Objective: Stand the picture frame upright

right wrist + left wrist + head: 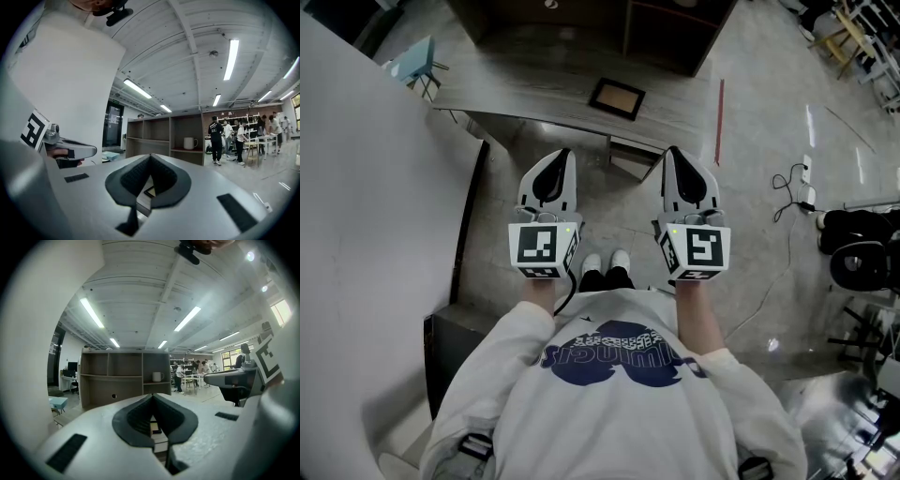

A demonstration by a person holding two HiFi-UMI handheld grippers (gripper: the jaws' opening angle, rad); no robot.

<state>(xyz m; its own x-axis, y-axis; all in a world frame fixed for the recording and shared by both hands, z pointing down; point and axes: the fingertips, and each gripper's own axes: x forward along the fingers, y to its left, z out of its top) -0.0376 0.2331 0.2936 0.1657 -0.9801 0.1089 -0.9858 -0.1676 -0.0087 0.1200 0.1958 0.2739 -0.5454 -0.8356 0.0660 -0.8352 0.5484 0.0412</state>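
While the picture frame (617,97) lies flat on the far table (516,94), well apart from both tools, the task appears not yet begun: approach, grasp and tilting upright all remain. Both the left gripper (560,156) and the right gripper (673,152) are held level, jaws together, empty. Lettering on the shirt (619,394) seems too blurred to read.

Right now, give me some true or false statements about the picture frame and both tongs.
The picture frame lies flat on the table. True.
The left tongs grip the frame. False: they are shut, empty, away from it.
The right tongs are shut. True.
A mug stands beside the frame. False: it stands in the shelf unit.
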